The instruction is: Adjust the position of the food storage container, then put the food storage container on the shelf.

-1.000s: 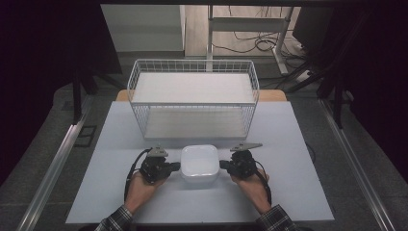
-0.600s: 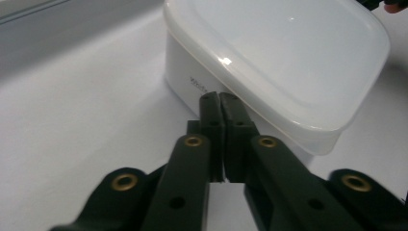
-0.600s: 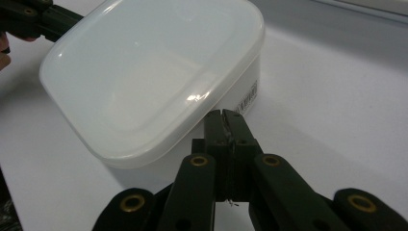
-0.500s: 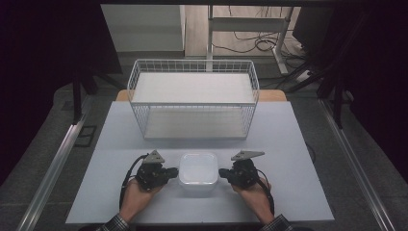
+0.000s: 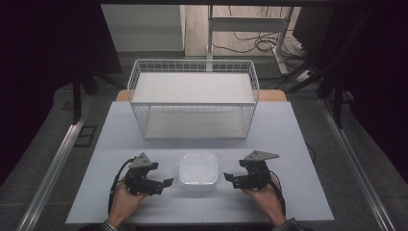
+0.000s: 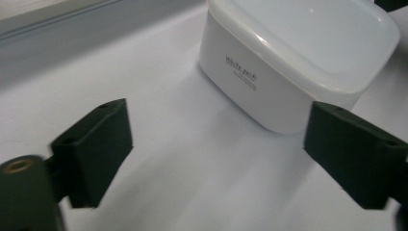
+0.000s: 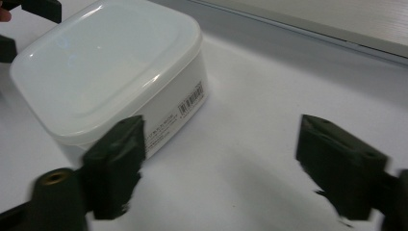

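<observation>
A white lidded plastic box (image 5: 197,171) rests on the table near the front edge. My left gripper (image 5: 167,182) is just left of it and my right gripper (image 5: 227,177) just right, each a short gap away and pointing inward at it. Both sets of jaws have just been opening and stand wide with nothing between them. In the left gripper view the left gripper (image 6: 221,154) frames bare table, with the box (image 6: 288,57) ahead. In the right gripper view the right gripper (image 7: 228,163) is open too, with the box (image 7: 110,67) ahead on the left.
A white wire basket (image 5: 192,120) with a pale board floor stands at the back middle of the grey table (image 5: 288,130). A person's hands hold the grippers at the table's front edge. Metal rails run along both sides of the table.
Both grippers were closed against the box's sides a second ago. They have opened, let go and drawn back outward. The box sits slightly nearer the front edge.
</observation>
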The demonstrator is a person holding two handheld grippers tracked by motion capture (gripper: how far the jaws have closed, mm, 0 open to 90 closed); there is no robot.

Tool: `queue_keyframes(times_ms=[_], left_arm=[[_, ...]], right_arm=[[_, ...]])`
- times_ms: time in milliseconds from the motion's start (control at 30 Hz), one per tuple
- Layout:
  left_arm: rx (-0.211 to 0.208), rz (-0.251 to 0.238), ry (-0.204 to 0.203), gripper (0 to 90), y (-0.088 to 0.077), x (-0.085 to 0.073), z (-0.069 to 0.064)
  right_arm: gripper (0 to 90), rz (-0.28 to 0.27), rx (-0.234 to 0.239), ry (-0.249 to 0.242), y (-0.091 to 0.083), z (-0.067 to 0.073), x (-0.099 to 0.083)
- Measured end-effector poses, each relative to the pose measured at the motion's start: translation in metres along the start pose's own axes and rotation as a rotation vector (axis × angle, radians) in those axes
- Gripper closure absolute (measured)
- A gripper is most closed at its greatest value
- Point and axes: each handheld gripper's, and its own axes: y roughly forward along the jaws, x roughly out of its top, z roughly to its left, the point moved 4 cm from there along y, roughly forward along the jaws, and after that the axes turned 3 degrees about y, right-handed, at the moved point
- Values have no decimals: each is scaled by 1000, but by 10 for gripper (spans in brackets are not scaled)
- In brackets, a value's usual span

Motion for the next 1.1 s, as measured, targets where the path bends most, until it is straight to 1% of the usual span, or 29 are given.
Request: queue_keyframes(times_ms=[33, 67, 100, 133, 167, 200, 333, 433, 567, 633, 667, 733, 767, 800, 833, 867, 967, 1100], left_arm=[[0, 0, 0, 74, 0, 0, 0], [-3, 4, 21, 64, 0, -1, 0], [-3, 4, 21, 54, 0, -1, 0], [-9, 4, 29, 45, 1, -2, 0], [-9, 4, 29, 39, 1, -2, 0], [-18, 0, 31, 34, 2, -3, 0], [-21, -10, 26, 17, 3, -3, 1], [-19, -12, 18, 17, 3, -3, 3], [-24, -6, 25, 24, 3, -2, 3], [-28, -4, 28, 27, 3, -1, 1], [-27, -2, 37, 27, 3, 1, 0], [-31, 0, 38, 29, 3, 3, -2], [-31, 0, 38, 31, 3, 3, -2], [-37, -5, 38, 33, 2, 6, -3], [-37, -5, 38, 35, 2, 6, -3], [-47, -22, 27, 39, 2, 9, -4], [-69, -34, 22, 40, 3, 14, -6], [-84, -25, 23, 39, 7, 21, -9]], right_arm=[[130, 0, 0, 0, 0, 0, 0], [78, -2, -12, -12, 2, 0, -1], [78, -2, -12, -12, 2, 0, -1], [53, 2, -15, -29, 3, 1, -2], [53, 2, -15, -29, 3, 1, -2], [39, 4, -14, -44, 4, 2, -2], [27, 0, -19, -60, 3, 1, -1], [28, -1, -23, -59, 3, 0, -1], [29, 6, -19, -62, 4, 1, -1], [29, 8, -9, -67, 4, 3, 0], [29, 10, -2, -71, 4, 4, 1], [29, 11, 16, -84, 3, 6, 2], [29, 11, 16, -84, 3, 6, 2], [31, 11, 33, -112, 3, 9, 4], [31, 11, 33, -112, 3, 9, 4], [34, 13, 44, -122, 3, 12, 6], [39, 31, 58, -119, 5, 15, 9], [38, 17, 74, -106, 8, 18, 16]])
